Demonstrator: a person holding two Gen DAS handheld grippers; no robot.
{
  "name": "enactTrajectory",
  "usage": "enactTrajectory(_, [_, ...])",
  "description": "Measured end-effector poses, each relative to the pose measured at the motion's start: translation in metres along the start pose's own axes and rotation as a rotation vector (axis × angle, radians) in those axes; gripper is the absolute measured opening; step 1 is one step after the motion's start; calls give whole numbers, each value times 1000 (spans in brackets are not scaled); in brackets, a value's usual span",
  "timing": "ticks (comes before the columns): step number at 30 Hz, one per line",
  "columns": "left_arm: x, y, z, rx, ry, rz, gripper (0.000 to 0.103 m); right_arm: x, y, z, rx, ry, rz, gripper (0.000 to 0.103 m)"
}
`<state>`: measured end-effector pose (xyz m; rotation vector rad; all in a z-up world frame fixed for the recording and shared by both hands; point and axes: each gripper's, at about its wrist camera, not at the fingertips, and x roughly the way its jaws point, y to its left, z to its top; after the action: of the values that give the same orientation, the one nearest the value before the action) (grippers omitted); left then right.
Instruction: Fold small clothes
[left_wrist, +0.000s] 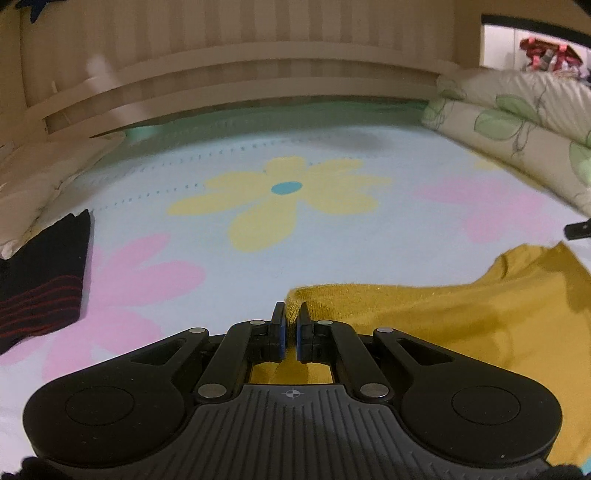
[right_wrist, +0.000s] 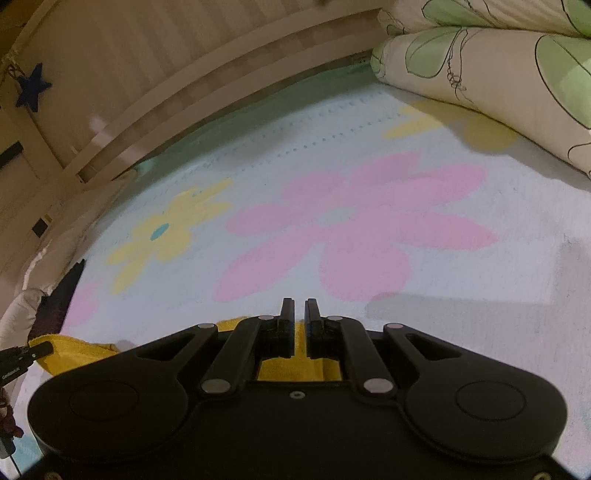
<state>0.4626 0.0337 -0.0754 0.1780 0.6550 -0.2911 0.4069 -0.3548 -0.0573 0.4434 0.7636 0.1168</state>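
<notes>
Left claw (left_wrist: 290, 314): its two fingers are pressed close on a corner of the yellow cloth (left_wrist: 461, 314). The corner sits right between the blue pads.

Right claw (right_wrist: 299, 312): its fingers are nearly together. Yellow cloth (right_wrist: 291, 365) shows under and behind them, but it is hard to tell if they pinch it.

Yellow cloth: it lies on the bed, spreading out to the right of the left claw. It looks fuzzy like a towel, and one far edge is lifted up. In the right wrist view it runs to the left under the right claw, over to the tip of the left claw (right_wrist: 37, 350).

Bed sheet (left_wrist: 332, 251): light blue, with big yellow and pink flowers. It stretches out ahead of both claws.

Black cloth (left_wrist: 44, 280): dark, with thin red stripes. It lies far left of the left claw, on the sheet.

Pillow (left_wrist: 37, 184): pale, ahead and left of the left claw, touching the black cloth.

Leafy quilt (right_wrist: 498, 85): cream with green leaves, bunched up ahead and right of the right claw.

Bed wall (left_wrist: 240, 74): tan wood, far ahead of both claws.

Blue star (right_wrist: 32, 86): hangs far up on the left of the right claw.

Containers: none in sight.
</notes>
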Motion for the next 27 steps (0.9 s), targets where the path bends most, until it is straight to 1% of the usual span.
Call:
enactTrajectory(1, [3, 0, 0, -2, 7, 3, 5, 1, 0, 0, 1, 4, 5, 18])
enactTrajectory(5, [14, -1, -2, -20, 32, 5, 5, 3, 1, -1, -17, 21, -12, 21])
enactTrajectory(7, [18, 0, -4, -28, 40, 6, 5, 6, 2, -3, -34, 35, -32, 33])
enactTrajectory(8, [19, 0, -5, -33, 42, 6, 5, 8, 3, -3, -37, 44, -30, 46])
enactTrajectory(9, [19, 1, -5, -39, 45, 4, 5, 9, 2, -5, -38, 53, -29, 54])
enactTrajectory(10, [19, 1, -5, -42, 46, 5, 5, 11, 3, -6, -43, 62, -29, 55])
enactTrajectory(11, [19, 1, -5, -41, 49, 4, 5, 13, 4, -7, -51, 71, -29, 55])
enactTrajectory(12, [19, 2, -5, -36, 50, 3, 5, 14, 5, -8, -62, 79, -29, 53])
enactTrajectory(13, [18, 2, -4, -28, 47, 6, 5, 14, 8, -9, -81, 80, -33, 47])
enactTrajectory(14, [15, 2, -3, -20, 43, 7, 5, 12, 10, -10, -104, 74, -26, 12])
enactTrajectory(15, [12, 2, -3, -9, 27, 16, 5, 8, 13, -10, -118, 53, -10, 14])
enactTrajectory(16, [7, 2, -2, 1, 0, 22, 5, 3, 15, -10, -129, 18, 1, 14])
enactTrajectory(17, [2, 3, -1, 9, -30, 25, 6, -3, 17, -8, -144, -28, -7, 14])
enactTrajectory(18, [1, 4, -1, 14, -41, 41, 6, -7, 18, -6, -150, -58, -11, 14])
enactTrajectory(19, [3, 5, -1, 13, -31, 57, 7, -9, 17, -4, -144, -67, -12, 14])
enactTrajectory(20, [7, 6, -2, -1, -8, 58, 7, -7, 15, -2, -133, -55, -22, 14])
enactTrajectory(22, [20, 10, -7, -50, 66, 48, 9, 4, 11, -5, -120, -5, -69, 14])
enactTrajectory(23, [26, 10, -9, -62, 110, 64, 9, 11, 9, -8, -114, 28, -79, 20])
enactTrajectory(24, [30, 11, -11, -65, 135, 82, 13, 17, 8, -10, -103, 52, -91, 23])
enactTrajectory(25, [31, 12, -12, -69, 148, 96, 26, 18, 7, -11, -93, 57, -100, 26])
enactTrajectory(26, [29, 14, -12, -76, 149, 103, 30, 18, 6, -11, -84, 51, -100, 39])
enactTrajectory(27, [26, 16, -11, -83, 147, 110, 35, 15, 6, -9, -79, 43, -97, 54])
